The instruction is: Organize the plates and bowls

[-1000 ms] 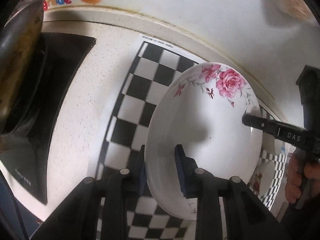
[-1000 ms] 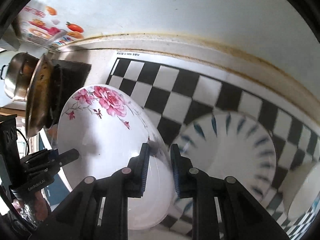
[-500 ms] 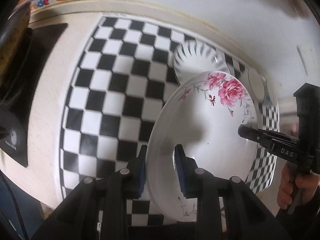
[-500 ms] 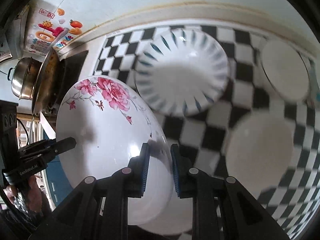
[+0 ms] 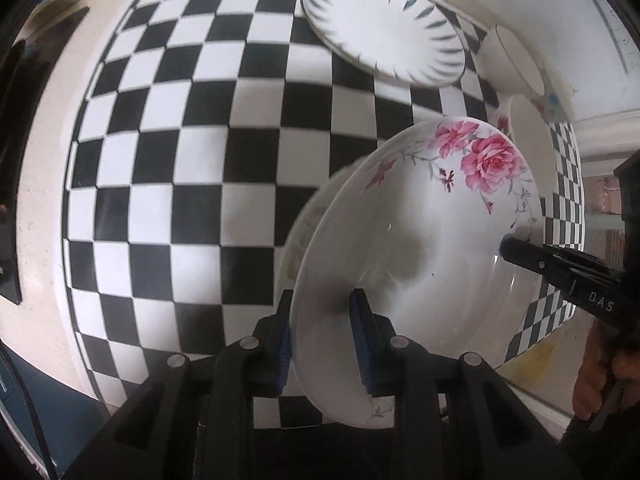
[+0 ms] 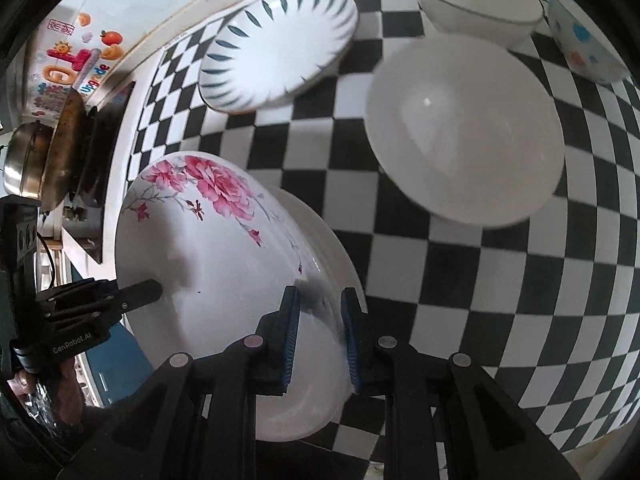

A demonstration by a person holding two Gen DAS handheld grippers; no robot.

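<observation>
Both grippers hold the rose plate [image 5: 420, 248] at once. The left gripper [image 5: 322, 344] has its fingers clenched on the near rim, one pad inside the well and one under the lip. The right gripper [image 6: 318, 336] is clenched on the opposite rim the same way. The plate hangs tilted above the checkered mat [image 5: 180, 160], not resting on it. Just under and behind the rose plate sits another white plate [image 6: 332, 256], apparently the base of a stack.

Doing the step well, as I judge it: level the rose plate first, bring both hands down together, centre it over the white plate w/ rims concentric, let it settle flat, then loosen both grips at the same time. Dropping one side early would slide it or clack the rims. Keep the lower pads from getting trapped between the two plates.

View differences:
- Left wrist view: shows the right gripper's fingertip reaching onto the rose plate's far rim, plus a hand [image 5: 596, 384] beside it. The white plate is only a blurred edge left of the rose plate.
- Right wrist view: shows the white plate's stepped rim clearly, right of the rose plate. Also a plain white bowl [image 6: 464, 132] well to the right, a rimmed bowl [image 6: 476, 0] and a dotted bowl [image 6: 584, 36] beyond that, and a steel pot [image 6: 28, 164] off the mat to the left.
- The blue-leaf plate [image 6: 280, 44] lies beyond the rose plate in both views.
</observation>
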